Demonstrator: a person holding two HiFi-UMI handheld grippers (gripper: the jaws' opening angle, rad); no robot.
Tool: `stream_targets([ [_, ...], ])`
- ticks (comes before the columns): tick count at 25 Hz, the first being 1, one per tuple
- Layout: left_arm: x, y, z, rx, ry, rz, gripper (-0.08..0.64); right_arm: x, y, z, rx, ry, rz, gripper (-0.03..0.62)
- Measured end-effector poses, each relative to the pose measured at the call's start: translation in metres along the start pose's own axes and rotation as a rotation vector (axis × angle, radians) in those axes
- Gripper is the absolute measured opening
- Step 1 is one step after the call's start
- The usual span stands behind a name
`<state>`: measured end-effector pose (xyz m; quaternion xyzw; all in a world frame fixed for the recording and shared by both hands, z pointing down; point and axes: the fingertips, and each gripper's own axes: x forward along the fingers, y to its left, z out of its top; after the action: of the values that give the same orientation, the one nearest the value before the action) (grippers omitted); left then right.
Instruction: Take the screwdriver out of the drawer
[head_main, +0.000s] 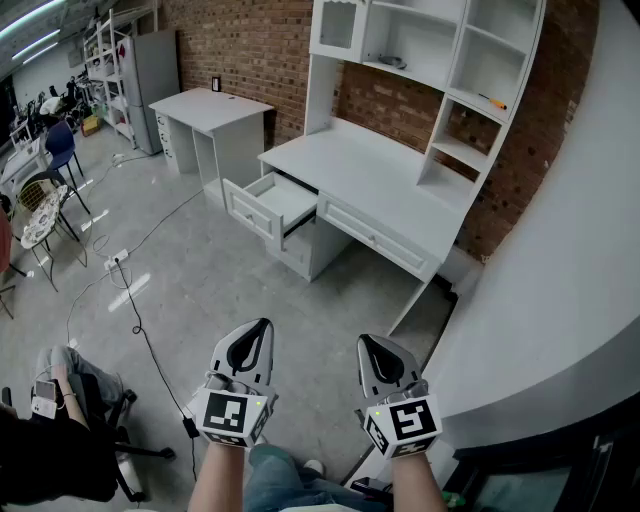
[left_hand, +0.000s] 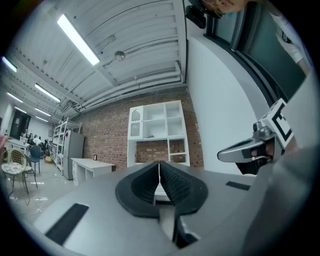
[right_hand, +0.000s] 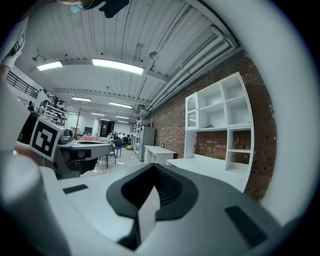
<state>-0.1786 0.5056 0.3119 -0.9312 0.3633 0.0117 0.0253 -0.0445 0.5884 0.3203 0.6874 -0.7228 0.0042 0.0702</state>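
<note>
Screwdriver: not to be made out from here; presumably in the open drawer (head_main: 283, 200), whose inside reads pale and bare as far as visible. Pulled out at the left end of the white desk (head_main: 370, 182). Higher up, on a shelf of the hutch (head_main: 452, 60), a small orange-yellow thing (head_main: 491, 101), too small to name. Well short of all this, side by side over the floor: left gripper (head_main: 262, 328) with jaws pressed together on nothing, right gripper (head_main: 366, 346) likewise closed and empty.

Likely to go wrong:
- reaching the drawer with jaws together, so shoving the tool about rather than straddling it
- mistaking the shelf item for the target
- snagging the floor cable (head_main: 140, 310) on the way over
</note>
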Motion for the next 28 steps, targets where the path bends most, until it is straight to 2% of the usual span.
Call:
stream_targets([
  [4,0.003,-0.011,-0.003,0.002,-0.018,-0.007,0.015,-0.007,-0.008,-0.003,-0.017,0.008,0.013,0.009],
  [9,0.009,-0.016,-0.010,-0.025,0.001,0.009,0.015,-0.009,-0.017,-0.019,-0.005,0.041,0.017,0.009],
  [15,0.035,-0.007,-0.026,-0.050,0.021,0.005,0.015,0.017,-0.031,-0.030,0.022,0.065,0.010,0.011],
  [23,0.118,0.062,-0.044,-0.119,0.013,0.034,0.015,0.116,-0.055,-0.042,0.025,0.134,-0.008,0.010],
  [28,0.180,0.123,-0.043,-0.140,-0.008,0.030,0.015,0.201,-0.065,-0.024,-0.001,0.130,-0.012,0.011],
])
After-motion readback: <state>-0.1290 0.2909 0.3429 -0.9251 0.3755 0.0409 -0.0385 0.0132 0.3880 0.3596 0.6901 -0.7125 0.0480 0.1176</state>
